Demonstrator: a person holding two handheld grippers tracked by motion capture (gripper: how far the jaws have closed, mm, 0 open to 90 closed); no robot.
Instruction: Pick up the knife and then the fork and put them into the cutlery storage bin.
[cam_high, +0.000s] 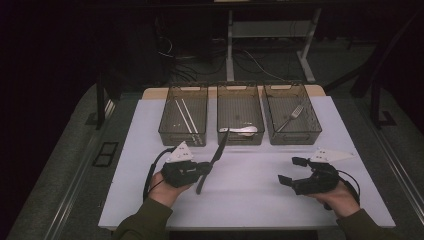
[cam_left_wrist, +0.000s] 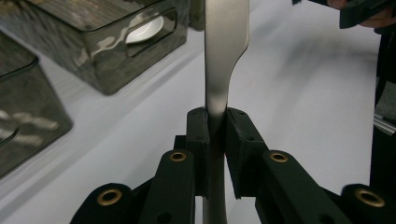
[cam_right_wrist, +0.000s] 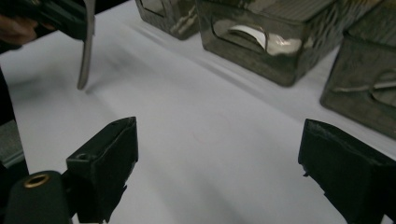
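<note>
White tabletop (cam_high: 260, 200) carries three smoky translucent plastic bins at its far edge, and the middle bin (cam_high: 240, 137), holding a white spoon (cam_high: 243, 130), serves as landmark. Left of and nearer than it, the left gripper (cam_high: 207, 167) is clamped on a slim silver table knife (cam_left_wrist: 219, 84), blade tip reaching toward that bin's front wall. Only a narrow stretch is pinched, so the knife could pivot, slip, or snag the rim. Right of it, the right gripper (cam_high: 292, 170) hangs with jaws spread wide, holding nothing.

Dark room; grey floor (cam_high: 65, 165); white-topped table (cam_high: 260, 200); white desk frame (cam_high: 230, 45) behind, with tangled cables (cam_high: 200, 62) beneath.
</note>
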